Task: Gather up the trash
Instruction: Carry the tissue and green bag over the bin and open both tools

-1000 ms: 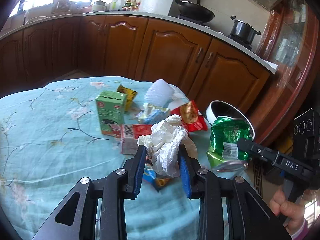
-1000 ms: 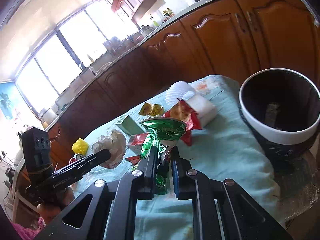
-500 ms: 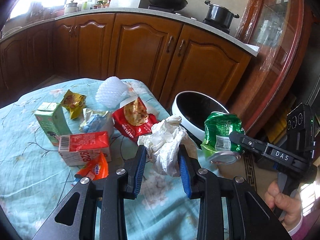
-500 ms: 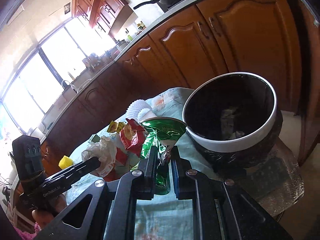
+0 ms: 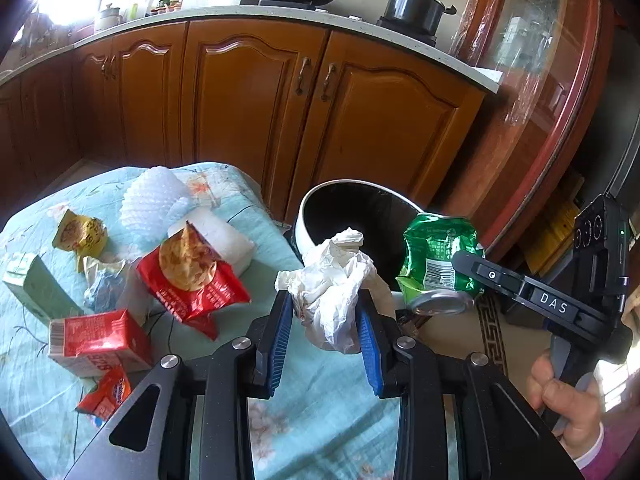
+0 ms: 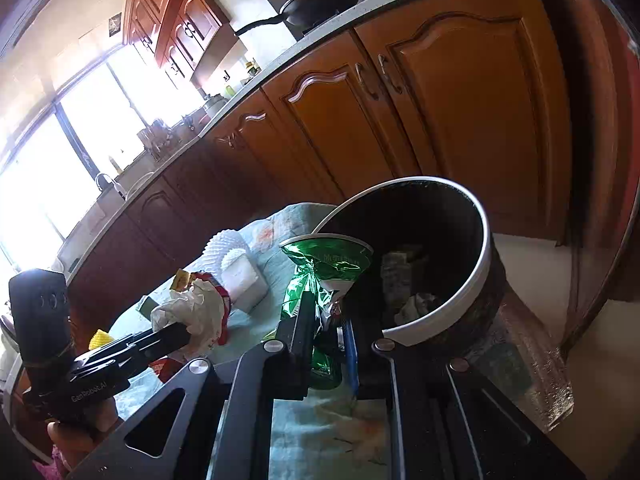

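My left gripper [image 5: 324,312] is shut on a crumpled white tissue wad [image 5: 334,284], held above the table's edge just short of the trash bin [image 5: 316,204]. The bin [image 6: 476,264] is black inside with a white rim and holds some scraps. My right gripper [image 6: 326,316] is shut on a crushed green can [image 6: 324,268] next to the bin's rim. In the left wrist view the green can [image 5: 438,260] hangs in front of the bin's right side, pinched by the right gripper [image 5: 464,264]. In the right wrist view the tissue wad [image 6: 196,310] sits in the left gripper [image 6: 188,330].
On the light blue flowered tablecloth [image 5: 320,412] lie a red snack bag [image 5: 192,280], a red carton [image 5: 96,340], a green carton [image 5: 34,288], a yellow wrapper [image 5: 80,236], white foam netting [image 5: 154,196] and a white block [image 5: 224,236]. Wooden cabinets [image 5: 248,96] stand behind. A hand [image 5: 564,396] holds the right gripper's handle.
Both grippers have carried their loads across the table towards the bin, which now looms larger and closer in both views. Neither grip has changed.
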A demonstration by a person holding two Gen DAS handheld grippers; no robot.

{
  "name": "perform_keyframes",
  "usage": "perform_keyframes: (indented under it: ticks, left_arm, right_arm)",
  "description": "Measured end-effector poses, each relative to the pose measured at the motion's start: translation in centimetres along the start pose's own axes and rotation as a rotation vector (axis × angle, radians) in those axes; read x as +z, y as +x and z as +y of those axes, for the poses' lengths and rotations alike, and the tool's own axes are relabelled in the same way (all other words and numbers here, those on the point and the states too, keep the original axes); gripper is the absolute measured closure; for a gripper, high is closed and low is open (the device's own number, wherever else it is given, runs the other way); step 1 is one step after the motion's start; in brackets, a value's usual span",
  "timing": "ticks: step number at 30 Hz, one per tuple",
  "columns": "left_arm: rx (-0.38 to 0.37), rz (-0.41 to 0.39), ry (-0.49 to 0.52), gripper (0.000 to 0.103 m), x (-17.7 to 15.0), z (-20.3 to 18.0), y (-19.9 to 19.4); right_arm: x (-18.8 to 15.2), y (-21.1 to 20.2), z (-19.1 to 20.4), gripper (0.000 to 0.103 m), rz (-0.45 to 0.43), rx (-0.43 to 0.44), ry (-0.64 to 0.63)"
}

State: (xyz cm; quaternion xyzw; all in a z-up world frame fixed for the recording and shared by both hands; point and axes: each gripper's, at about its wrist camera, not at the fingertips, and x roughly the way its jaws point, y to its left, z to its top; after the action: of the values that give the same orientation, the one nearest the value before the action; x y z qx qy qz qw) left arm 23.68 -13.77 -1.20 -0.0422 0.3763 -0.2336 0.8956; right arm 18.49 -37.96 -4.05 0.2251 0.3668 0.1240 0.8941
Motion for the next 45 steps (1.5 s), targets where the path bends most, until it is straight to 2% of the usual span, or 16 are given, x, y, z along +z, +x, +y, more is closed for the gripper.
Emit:
perform_keyframes:
  ticks: [6, 13, 19, 26, 29, 30, 33, 36, 39, 44, 45]
  left_arm:
    - [-0.003, 0.031, 0.026, 0.072, 2.4, -1.1, 3.6]
    - [0.010, 0.094, 0.060, 0.071, 5.3, -2.3, 8.2]
    - [0.036, 0.132, 0.091, 0.071, 6.6, -3.7, 11.9]
    - [0.043, 0.160, 0.095, 0.067, 6.9, -4.4, 14.3]
    - [0.045, 0.163, 0.092, 0.061, 7.1, -4.7, 14.9]
    - [0.046, 0.166, 0.089, 0.056, 7.0, -4.8, 15.0]
    - [0.047, 0.166, 0.086, 0.041, 7.0, -5.0, 15.0]
    - [0.047, 0.154, 0.083, 0.039, 6.8, -5.0, 14.4]
    - [0.043, 0.140, 0.064, 0.036, 6.1, -4.5, 13.3]
    - [0.044, 0.094, 0.019, 0.033, 4.2, -3.1, 10.5]
    - [0.047, 0.087, 0.007, 0.033, 3.7, -2.8, 9.9]
  right_arm:
    - [2.0, 0.9, -1.0, 0.090, -0.013, -0.085, -0.039]
    - [3.7, 3.1, -2.1, 0.090, 0.032, -0.175, -0.082]
    - [4.0, 4.8, -3.0, 0.090, 0.086, -0.202, -0.110]
    - [4.5, 6.5, -4.1, 0.089, 0.133, -0.213, -0.119]
    - [4.6, 6.6, -4.4, 0.088, 0.142, -0.212, -0.118]
    - [4.6, 6.7, -4.5, 0.087, 0.145, -0.209, -0.113]
    - [4.7, 6.7, -4.7, 0.081, 0.142, -0.205, -0.098]
    - [4.7, 6.1, -4.8, 0.074, 0.125, -0.188, -0.074]
    - [4.5, 5.4, -4.8, 0.058, 0.100, -0.166, -0.055]
    - [3.3, 3.8, -4.2, 0.025, 0.053, -0.116, -0.007]
    - [2.9, 3.5, -4.0, 0.023, 0.045, -0.101, 0.004]
